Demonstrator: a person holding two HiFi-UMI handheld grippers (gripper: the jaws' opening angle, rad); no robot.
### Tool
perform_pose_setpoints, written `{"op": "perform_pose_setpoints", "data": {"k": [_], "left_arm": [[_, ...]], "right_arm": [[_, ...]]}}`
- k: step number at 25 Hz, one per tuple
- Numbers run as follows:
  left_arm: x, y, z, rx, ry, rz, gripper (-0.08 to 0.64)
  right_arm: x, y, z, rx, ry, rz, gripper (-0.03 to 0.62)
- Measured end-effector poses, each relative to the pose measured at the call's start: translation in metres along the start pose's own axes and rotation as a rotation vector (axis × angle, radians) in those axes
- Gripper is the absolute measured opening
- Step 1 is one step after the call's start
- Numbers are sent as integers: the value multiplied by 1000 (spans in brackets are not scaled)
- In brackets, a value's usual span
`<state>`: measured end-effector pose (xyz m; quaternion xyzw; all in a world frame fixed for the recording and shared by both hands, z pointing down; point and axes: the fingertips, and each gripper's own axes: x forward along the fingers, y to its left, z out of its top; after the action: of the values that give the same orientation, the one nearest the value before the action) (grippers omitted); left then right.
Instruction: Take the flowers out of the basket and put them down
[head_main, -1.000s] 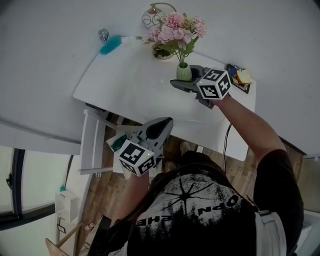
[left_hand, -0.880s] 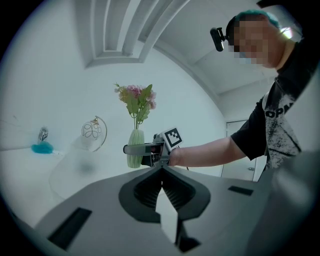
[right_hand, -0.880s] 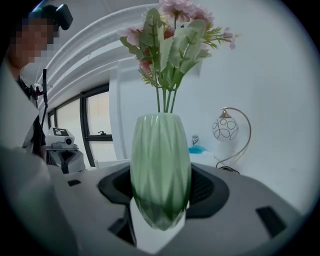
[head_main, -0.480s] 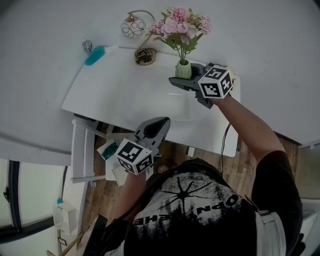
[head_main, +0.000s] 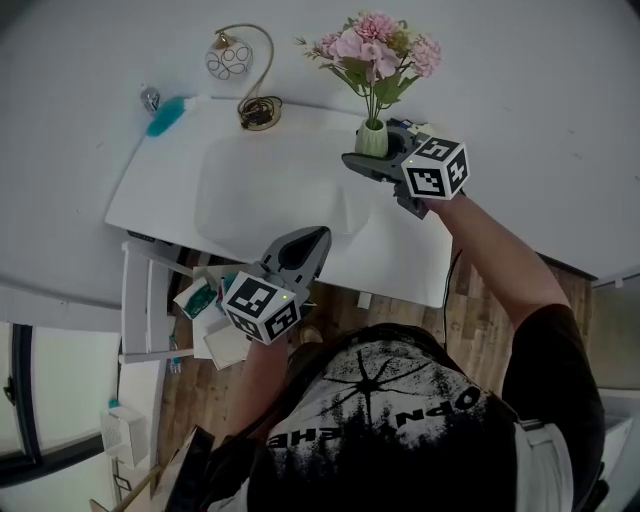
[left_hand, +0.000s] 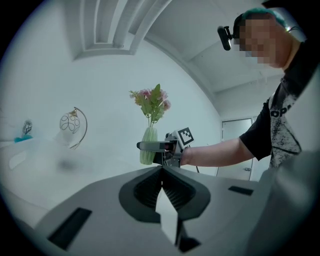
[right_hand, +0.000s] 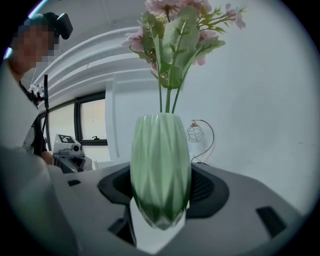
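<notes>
A bunch of pink flowers (head_main: 375, 45) stands in a ribbed green vase (head_main: 371, 140) over the far right part of the white table (head_main: 250, 190). My right gripper (head_main: 370, 148) is shut on the vase, one jaw on each side of its body, and keeps it upright. In the right gripper view the vase (right_hand: 161, 170) fills the gap between the jaws, with the stems (right_hand: 167, 95) rising above. My left gripper (head_main: 318, 238) hangs shut and empty at the table's near edge. From its view the vase (left_hand: 148, 146) and flowers (left_hand: 151, 101) show ahead.
A gold arc lamp (head_main: 240, 75) stands at the table's far edge, left of the flowers. A teal brush (head_main: 165, 115) lies at the far left corner. A white rack (head_main: 140, 300) and a box (head_main: 195, 297) sit below the table's left side, on the wooden floor.
The vase in my right gripper now sits farther right of the lamp than before. The whole view has shifted, and my left gripper has drifted slightly left, still shut.
</notes>
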<state>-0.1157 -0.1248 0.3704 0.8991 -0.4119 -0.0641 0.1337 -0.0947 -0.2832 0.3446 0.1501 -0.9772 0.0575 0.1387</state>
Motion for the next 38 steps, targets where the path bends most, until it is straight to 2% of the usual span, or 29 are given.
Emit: {"op": "perform_pose_setpoints", "data": {"k": [4,6,13,17,20,29,38], "left_arm": [[42,-62,-20,23,25,-9,12],[53,-73,-24,14,33,-13,12],[68,-67,-21,-21,43,-26,12],[90,-99,-45,-16,70,-25,12],[100,-108,-56,-17,93,-22,12],[124,-115,-80,-34,142,-29,12],[139,-122,-97,-23,214,-59,12]], "right_arm": [[-81,-17,-26,-9,-22,-33,278],[-98,-23,-34,-15,-18,-44,278],[-97,-35,-47,-15,5,-62,278],[-137,-37,-81,-33,-10,-69,278],[-149,-36,-103,-40,-5,-70,278],[-155,-42,-164,-39,22,-78,278],[-145,-57,-213,1,-30,-130,278]]}}
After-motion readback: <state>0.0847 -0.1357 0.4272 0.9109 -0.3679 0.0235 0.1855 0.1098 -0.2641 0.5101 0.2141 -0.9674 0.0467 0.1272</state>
